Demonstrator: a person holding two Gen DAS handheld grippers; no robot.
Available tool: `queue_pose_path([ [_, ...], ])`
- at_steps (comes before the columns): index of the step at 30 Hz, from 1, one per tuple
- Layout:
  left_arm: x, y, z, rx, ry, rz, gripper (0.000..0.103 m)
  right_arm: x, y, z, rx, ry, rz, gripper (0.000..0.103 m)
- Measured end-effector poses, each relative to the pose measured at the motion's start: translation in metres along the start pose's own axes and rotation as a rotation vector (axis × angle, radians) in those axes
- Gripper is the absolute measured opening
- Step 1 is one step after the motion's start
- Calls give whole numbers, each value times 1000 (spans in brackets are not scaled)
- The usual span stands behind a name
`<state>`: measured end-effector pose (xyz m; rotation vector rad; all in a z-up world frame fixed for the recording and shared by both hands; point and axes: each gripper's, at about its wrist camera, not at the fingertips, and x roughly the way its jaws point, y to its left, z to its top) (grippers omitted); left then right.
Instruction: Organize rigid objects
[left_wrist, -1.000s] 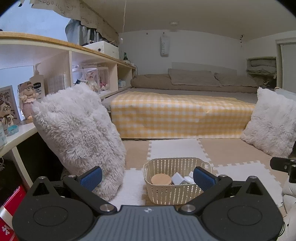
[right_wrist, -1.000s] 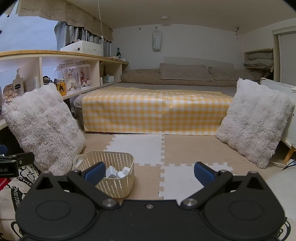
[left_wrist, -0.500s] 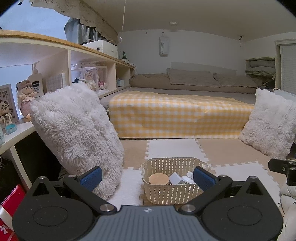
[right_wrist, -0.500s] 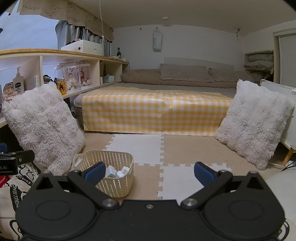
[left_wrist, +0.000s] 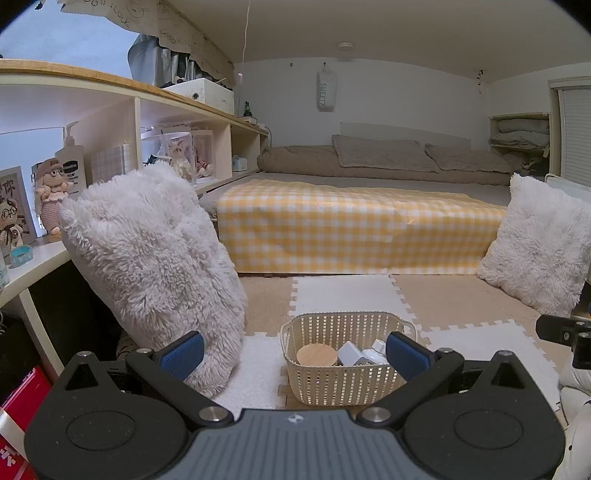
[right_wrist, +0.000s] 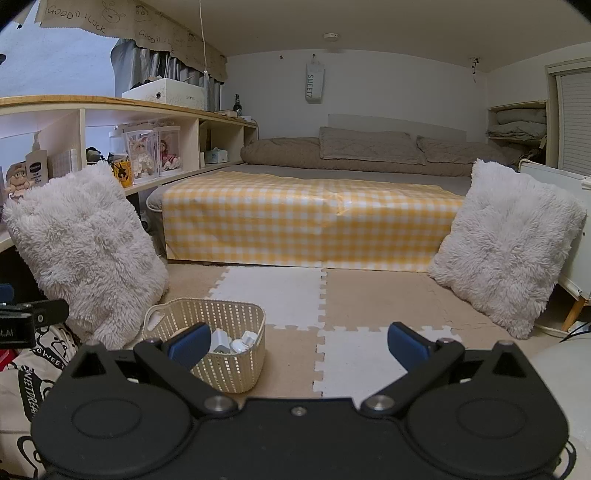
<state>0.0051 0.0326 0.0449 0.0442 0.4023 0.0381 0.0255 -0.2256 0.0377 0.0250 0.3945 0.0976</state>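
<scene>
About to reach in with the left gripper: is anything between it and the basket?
Nothing visible. The left gripper, jaws open, faces the basket directly over bare foam mat. The fluffy pillow stands beside it, left of the path.

Low bed (right_wrist: 314, 221) with yellow gingham cover is sitting against the white back wall (right_wrist: 388, 88). Open shelving (left_wrist: 166, 122) is running along its left. Fluffy white pillows (right_wrist: 506, 240) are flanking it on beige-and-white foam floor tiles (right_wrist: 369, 291). Dim lighting.
</scene>
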Motion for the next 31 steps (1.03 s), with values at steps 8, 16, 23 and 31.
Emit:
queue_pose_path([
  [8, 0, 0, 0, 0, 0, 0, 103, 0, -1, 0, -1, 0, 0, 103],
  [16, 0, -1, -2, -3, 0, -5, 103, 0, 0, 0, -2, 0, 1, 103],
  [23, 0, -1, -3, -7, 2, -7, 103, 0, -1, 0, -2, 0, 0, 103],
  [31, -1, 1, -3, -5, 5, -7, 103, 0, -1, 0, -2, 1, 1, 103],
])
